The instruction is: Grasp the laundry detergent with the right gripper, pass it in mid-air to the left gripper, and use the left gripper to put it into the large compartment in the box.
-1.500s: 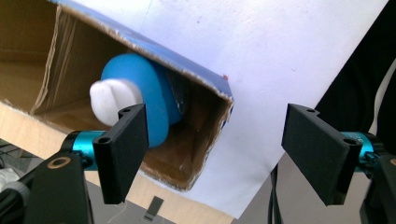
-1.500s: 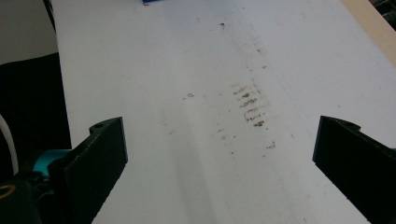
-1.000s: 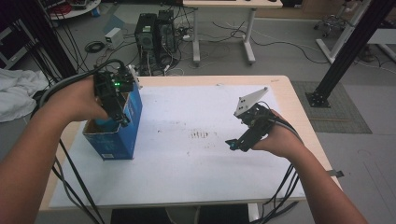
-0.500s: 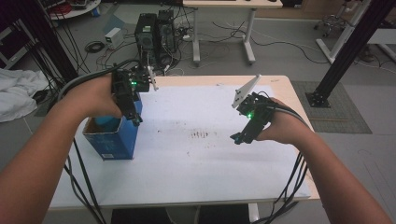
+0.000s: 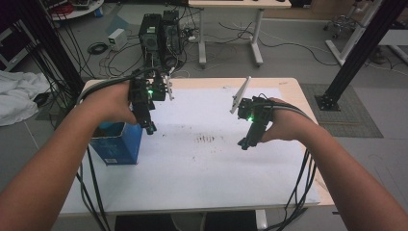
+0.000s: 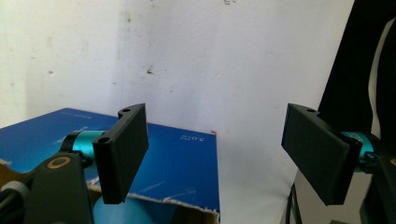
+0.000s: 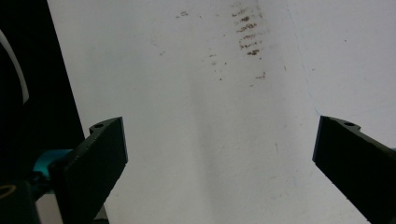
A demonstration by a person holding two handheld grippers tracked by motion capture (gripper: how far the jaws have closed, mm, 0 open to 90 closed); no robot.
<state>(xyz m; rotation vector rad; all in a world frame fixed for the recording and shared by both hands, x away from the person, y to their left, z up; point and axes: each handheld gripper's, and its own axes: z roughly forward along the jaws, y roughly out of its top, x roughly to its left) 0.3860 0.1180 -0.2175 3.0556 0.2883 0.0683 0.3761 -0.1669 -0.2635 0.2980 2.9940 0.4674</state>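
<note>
A blue cardboard box stands on the left of the white table sheet, its top open with a torn flap edge. My left gripper hangs just past the box's right top edge, pointing down, open with nothing between its jaws. In the left gripper view the box lies under the left jaw, and the left gripper has only bare white sheet in its gap. My right gripper hovers over the right-centre of the sheet, open and empty. In the right gripper view the right gripper has its jaws wide apart.
A patch of brown stains marks the sheet's middle, also in the right gripper view as stains. Black cables trail off the table's front at both sides. Computer towers and another desk stand on the floor behind.
The left gripper has moved right, from above the box to just past its right edge. The right gripper has drifted slightly left and up. Both stay open.
</note>
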